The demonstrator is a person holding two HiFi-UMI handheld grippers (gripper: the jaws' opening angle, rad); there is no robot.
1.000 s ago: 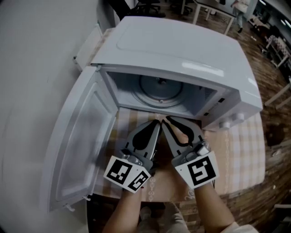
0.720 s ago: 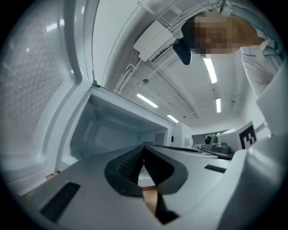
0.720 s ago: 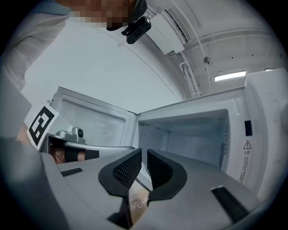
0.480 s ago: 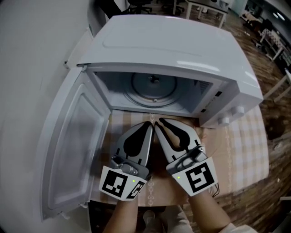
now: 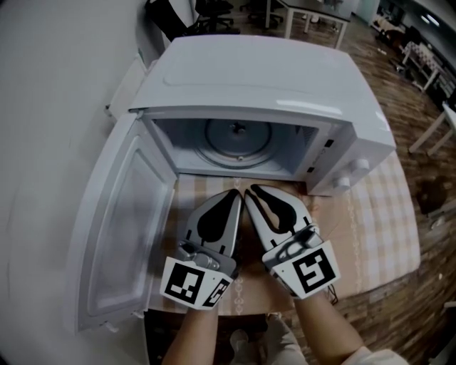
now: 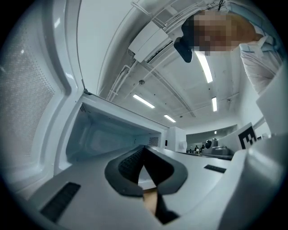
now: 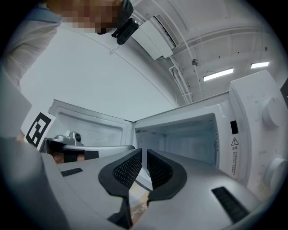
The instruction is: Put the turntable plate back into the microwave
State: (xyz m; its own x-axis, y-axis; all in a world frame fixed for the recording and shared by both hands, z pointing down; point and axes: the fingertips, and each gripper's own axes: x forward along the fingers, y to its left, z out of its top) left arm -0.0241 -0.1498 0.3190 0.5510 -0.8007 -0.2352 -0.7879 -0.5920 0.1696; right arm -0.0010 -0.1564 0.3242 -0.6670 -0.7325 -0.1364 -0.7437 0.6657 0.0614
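Barely anything's changing lately: the turntable plate [image 5: 239, 139] is still sitting inside the microwave [image 5: 271, 71], the left claw [image 5: 236, 192] is staying pinched shut on nothing, the right claw [image 5: 249, 189] is hovering a crack open and empty, so it's looking basically done.

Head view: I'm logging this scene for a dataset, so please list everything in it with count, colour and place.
microwave: one, white, on the table, its door swung open to the left
turntable plate: one, greyish, round, on the cavity floor
knobs: two, white, on the microwave's right front panel
tablecloth: one, beige check, under the microwave
floor: dark wood, at the right
office furniture: several pieces, far background
wall: pale grey, at the left
left gripper: one, grey and black, before the opening, jaws together, empty
right gripper: one, same colours, beside it, jaws barely apart, empty
forearms: two, bottom edge
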